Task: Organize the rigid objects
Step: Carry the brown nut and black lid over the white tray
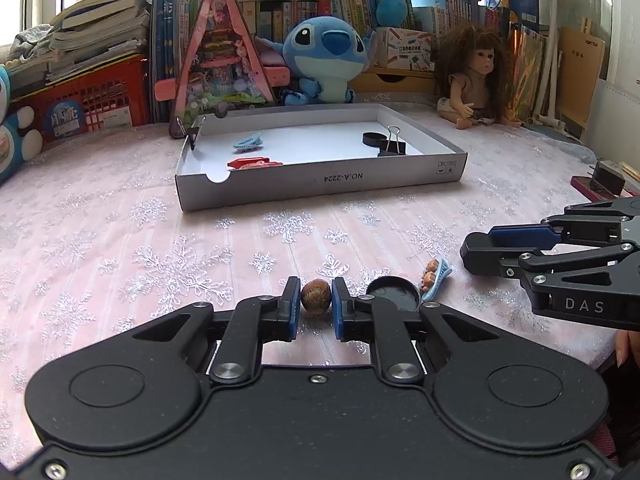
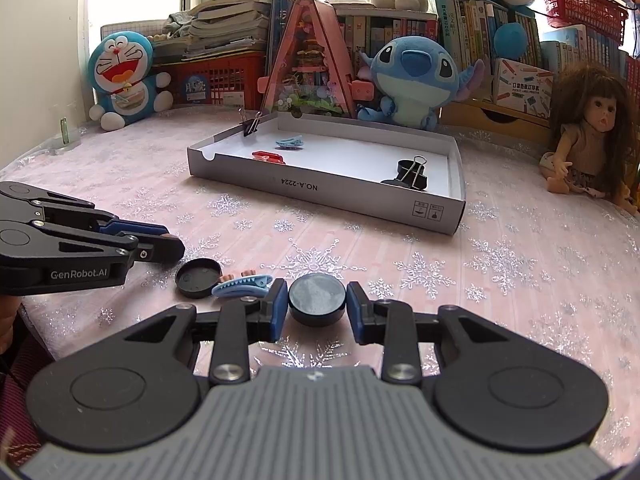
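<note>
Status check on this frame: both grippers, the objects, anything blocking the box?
Left gripper shut on walnut. Right gripper shut on black cap. Path to box clear.

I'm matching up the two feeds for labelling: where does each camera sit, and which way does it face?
Left wrist: behind the left claw, shut on a walnut; faces the white tray; right claw shows.
Right wrist: behind the right claw, pads against a black puck; left claw shows.
Shared: tray, black cap, blue clip.
</note>
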Motion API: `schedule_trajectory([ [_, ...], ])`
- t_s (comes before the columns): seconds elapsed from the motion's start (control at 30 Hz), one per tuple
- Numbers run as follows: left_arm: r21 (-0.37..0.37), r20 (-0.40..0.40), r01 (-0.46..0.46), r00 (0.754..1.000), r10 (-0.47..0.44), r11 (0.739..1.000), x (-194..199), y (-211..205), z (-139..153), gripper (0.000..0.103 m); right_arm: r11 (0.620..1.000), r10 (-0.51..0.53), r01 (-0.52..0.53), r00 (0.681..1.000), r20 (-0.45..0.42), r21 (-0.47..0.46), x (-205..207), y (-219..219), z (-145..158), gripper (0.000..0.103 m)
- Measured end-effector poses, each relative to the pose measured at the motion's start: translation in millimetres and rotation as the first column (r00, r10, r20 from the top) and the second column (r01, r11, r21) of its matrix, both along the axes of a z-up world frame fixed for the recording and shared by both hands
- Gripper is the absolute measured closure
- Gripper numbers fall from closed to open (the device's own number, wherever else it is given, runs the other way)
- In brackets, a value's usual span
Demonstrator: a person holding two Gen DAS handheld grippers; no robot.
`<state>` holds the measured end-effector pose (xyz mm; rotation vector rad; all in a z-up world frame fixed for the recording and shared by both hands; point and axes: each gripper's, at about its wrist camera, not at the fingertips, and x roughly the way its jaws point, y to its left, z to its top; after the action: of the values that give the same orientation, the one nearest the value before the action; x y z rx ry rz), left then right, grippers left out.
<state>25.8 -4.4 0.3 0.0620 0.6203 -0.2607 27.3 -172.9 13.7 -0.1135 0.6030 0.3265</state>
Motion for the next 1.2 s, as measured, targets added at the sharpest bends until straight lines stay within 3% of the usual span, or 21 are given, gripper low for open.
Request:
schedule_trajectory([
  [0.3, -0.031, 0.027, -0.026, 0.999, 0.027, 0.999, 8, 8, 22, 0.088, 0.998, -0.061, 0.061, 0.998, -0.004, 0.018, 12, -9, 10, 0.066],
  [0.77, -0.069, 0.074, -0.076, 0.994, 0.081, 0.995, 51, 14, 62, 0.088, 0.984, -0.149, 0.150, 0.989, -0.013, 0.095, 59, -31, 45, 0.066],
  [1.0, -0.080, 0.053, -0.072, 0.996, 0.077, 0.994, 92, 11, 74, 0.088, 0.964, -0.170, 0.187, 0.980, -0.102, 0.189, 100, -48, 54, 0.066],
  [1.2, -0.104, 0.000, -0.108, 0.994, 0.109, 0.989, 136, 19, 89, 0.088, 0.952, -0.190, 0.219, 0.971, -0.146, 0.214, 131, -61, 65, 0.066],
])
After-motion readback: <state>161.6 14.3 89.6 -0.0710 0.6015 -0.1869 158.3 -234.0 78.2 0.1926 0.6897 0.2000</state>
